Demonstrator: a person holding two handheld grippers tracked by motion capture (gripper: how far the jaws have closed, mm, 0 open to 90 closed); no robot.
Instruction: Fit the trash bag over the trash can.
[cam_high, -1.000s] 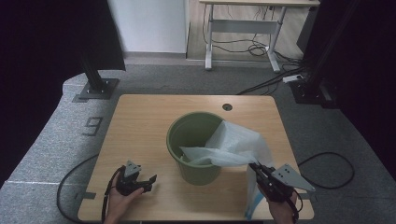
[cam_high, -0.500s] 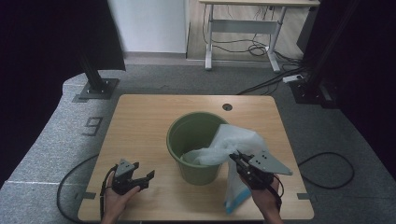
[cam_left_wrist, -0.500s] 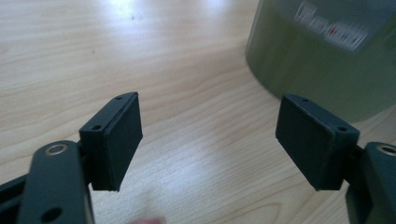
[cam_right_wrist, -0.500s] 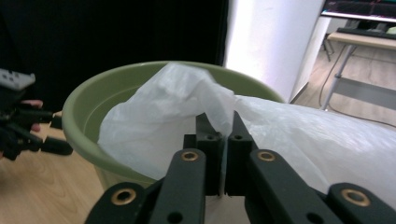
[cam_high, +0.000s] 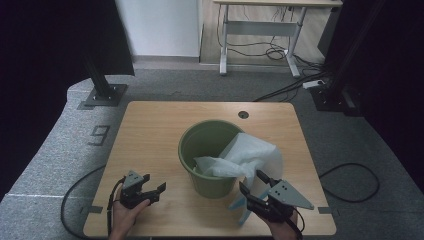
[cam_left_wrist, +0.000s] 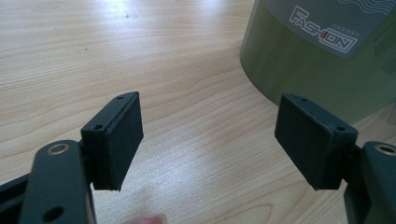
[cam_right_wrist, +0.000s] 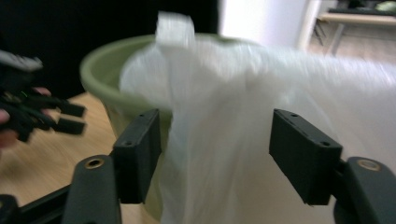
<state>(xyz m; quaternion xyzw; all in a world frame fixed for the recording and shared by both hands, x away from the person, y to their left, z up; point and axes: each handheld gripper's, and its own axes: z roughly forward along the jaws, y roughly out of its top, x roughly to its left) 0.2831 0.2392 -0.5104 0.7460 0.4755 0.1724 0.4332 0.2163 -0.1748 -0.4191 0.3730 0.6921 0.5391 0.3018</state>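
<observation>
A green bucket (cam_high: 207, 150) stands in the middle of the wooden table (cam_high: 150, 130). A white plastic bag (cam_high: 252, 157) lies over its right rim, and its bluish lower end reaches the table. My right gripper (cam_high: 252, 182) sits at the front right of the bucket, open, with the bag (cam_right_wrist: 224, 140) hanging loose between its jaws (cam_right_wrist: 215, 154). My left gripper (cam_high: 150, 192) rests at the front left, open and empty. In the left gripper view the bucket's wall (cam_left_wrist: 317, 60) stands just beyond the spread jaws (cam_left_wrist: 210, 140). The left gripper (cam_right_wrist: 42, 112) also appears far left in the right gripper view.
A round cable hole (cam_high: 243, 114) sits near the table's far edge. Cables trail off both front corners onto the grey carpet. Black stands (cam_high: 102, 92) flank the table, and a white desk (cam_high: 260, 30) is behind.
My right gripper has moved left, from the table's right edge up to the bucket's front. The bag has bunched closer to the bucket. The left gripper has barely shifted.
</observation>
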